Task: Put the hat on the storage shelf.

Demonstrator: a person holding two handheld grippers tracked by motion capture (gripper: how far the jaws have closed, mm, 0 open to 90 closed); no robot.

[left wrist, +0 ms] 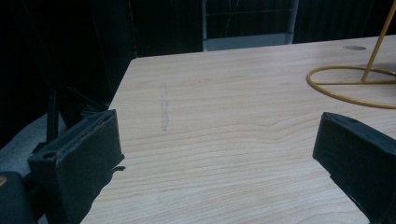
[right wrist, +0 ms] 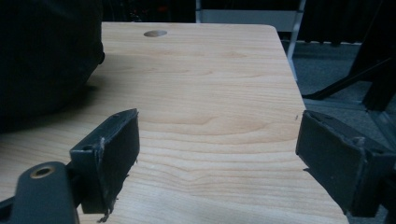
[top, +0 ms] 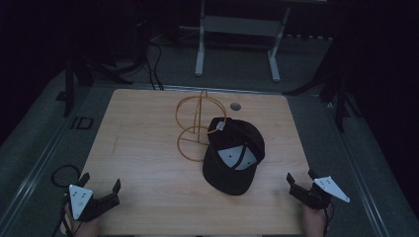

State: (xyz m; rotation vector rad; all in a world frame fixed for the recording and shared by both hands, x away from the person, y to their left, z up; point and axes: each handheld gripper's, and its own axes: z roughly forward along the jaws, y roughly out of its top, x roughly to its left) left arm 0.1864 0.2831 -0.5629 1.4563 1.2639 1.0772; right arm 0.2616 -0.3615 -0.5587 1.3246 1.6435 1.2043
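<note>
the black cap (top: 233,155) lies upside down right of centre on the worktop (top: 148,163), its far edge touching the wire stand (top: 197,126). left gripper (top: 100,187) and right gripper (top: 302,181) hover at the near corners, jaws wide apart and empty. in the right gripper view the cap is a dark blur cut off at left; the room beyond is too dark to read.

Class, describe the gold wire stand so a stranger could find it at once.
Start at the wooden table. Near its far middle lies a black cap; the wire stand sits touching the cap's left side. It alone is thin gold wire: an upright ring over a flat circular base.
</note>
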